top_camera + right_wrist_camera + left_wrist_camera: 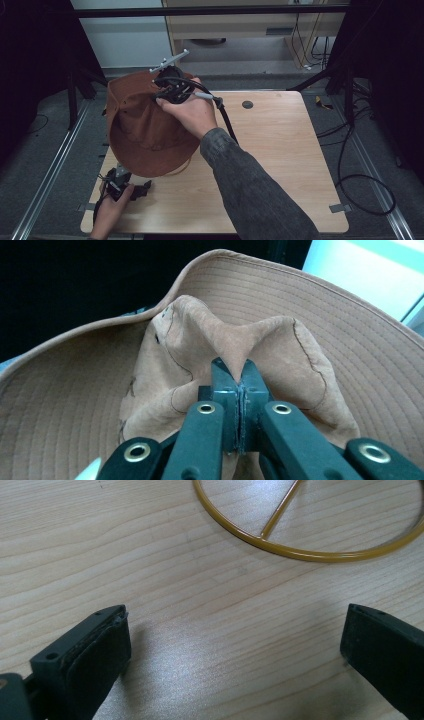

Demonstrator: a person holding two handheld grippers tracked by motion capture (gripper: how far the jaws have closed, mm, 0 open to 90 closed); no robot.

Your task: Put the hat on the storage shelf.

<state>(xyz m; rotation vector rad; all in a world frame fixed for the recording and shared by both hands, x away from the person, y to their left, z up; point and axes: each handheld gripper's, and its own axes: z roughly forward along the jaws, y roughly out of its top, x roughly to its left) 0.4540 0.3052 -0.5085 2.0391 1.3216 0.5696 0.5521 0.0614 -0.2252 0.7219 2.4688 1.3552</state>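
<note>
A: On the left, the left gripper rests low on the pale wooden tabletop, its fingers spread wide with nothing between them. Just ahead lies a thin yellow wire ring with a spoke. If the hand pushes forward, the fingers may knock this ring aside.

B: And the wide-brimmed brown fabric hat?

A: It hangs over the tabletop's far left part. The right gripper has its fingers pressed together on a small fold of the crown. The pinch is thin, so I think the cloth can slip out.

B: What is unclear?

A: The ring is cut off at the top edge. The hat covers most of it from above.
</note>
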